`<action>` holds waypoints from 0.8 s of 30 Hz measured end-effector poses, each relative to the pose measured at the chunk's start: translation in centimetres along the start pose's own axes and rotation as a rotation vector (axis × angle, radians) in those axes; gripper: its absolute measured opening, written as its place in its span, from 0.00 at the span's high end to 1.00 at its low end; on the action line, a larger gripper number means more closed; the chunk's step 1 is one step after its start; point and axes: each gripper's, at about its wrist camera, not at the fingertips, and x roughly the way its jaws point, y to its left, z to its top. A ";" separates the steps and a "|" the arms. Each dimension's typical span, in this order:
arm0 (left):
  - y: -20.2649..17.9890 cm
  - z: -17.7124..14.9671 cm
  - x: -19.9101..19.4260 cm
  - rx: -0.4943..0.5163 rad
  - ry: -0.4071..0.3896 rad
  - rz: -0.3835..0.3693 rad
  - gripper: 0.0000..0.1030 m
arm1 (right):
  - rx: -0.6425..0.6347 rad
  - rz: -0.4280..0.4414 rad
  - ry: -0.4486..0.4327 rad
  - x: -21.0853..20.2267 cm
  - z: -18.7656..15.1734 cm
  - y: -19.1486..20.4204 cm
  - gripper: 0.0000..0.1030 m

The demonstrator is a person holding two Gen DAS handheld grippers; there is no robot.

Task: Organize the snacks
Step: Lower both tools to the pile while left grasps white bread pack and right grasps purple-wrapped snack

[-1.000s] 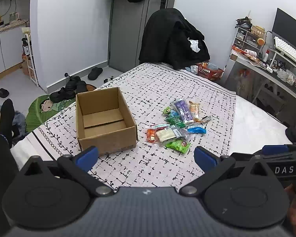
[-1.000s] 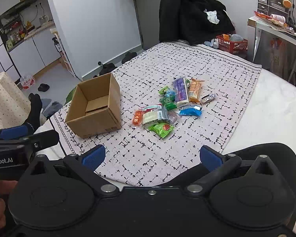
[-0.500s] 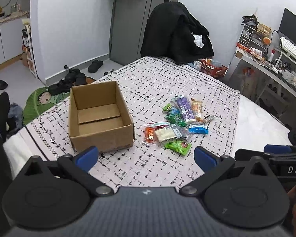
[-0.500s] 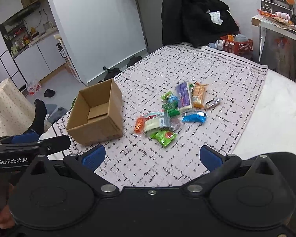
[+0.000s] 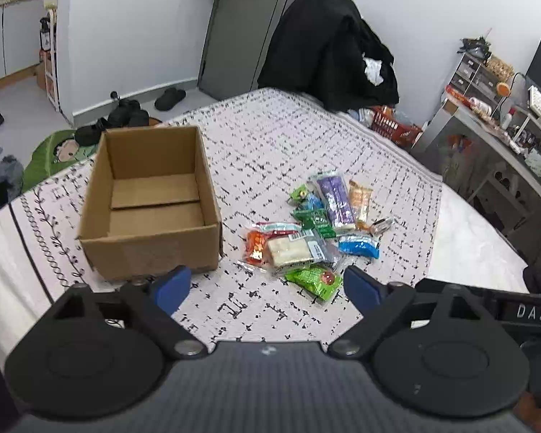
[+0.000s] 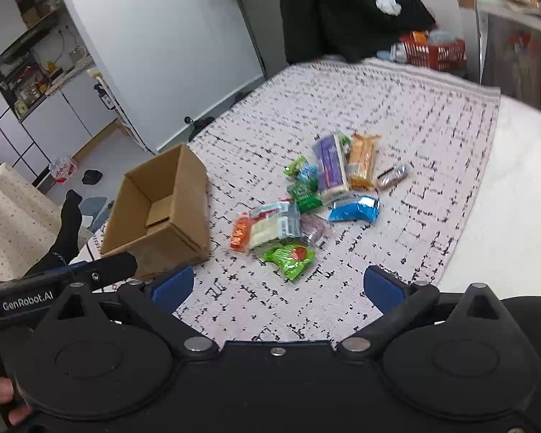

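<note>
An open, empty cardboard box (image 5: 151, 202) stands on a patterned cloth (image 5: 270, 137) on the bed; it also shows in the right wrist view (image 6: 162, 213). To its right lies a pile of snack packets (image 5: 317, 231): a green one (image 5: 315, 280) nearest, a white one, orange, purple and blue ones. The pile shows in the right wrist view (image 6: 313, 202) too. My left gripper (image 5: 267, 288) is open and empty, hovering short of the box and the pile. My right gripper (image 6: 276, 287) is open and empty, just short of the green packet (image 6: 288, 258).
A chair draped with black clothes (image 5: 328, 50) stands beyond the bed. A red basket (image 5: 396, 126) and a cluttered desk (image 5: 505, 126) are at the right. Shoes (image 5: 126, 115) lie on the floor at left. The bare white mattress (image 5: 469, 238) lies right of the cloth.
Both grippers have moved forward and lower toward the box and snack pile, which now look larger and nearer. Both stay open. Nothing on the cloth has moved.
</note>
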 end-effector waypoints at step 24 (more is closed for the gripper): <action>-3.5 1.0 12.1 -0.095 0.125 0.007 0.25 | 0.256 0.100 0.121 10.0 3.5 -7.7 0.31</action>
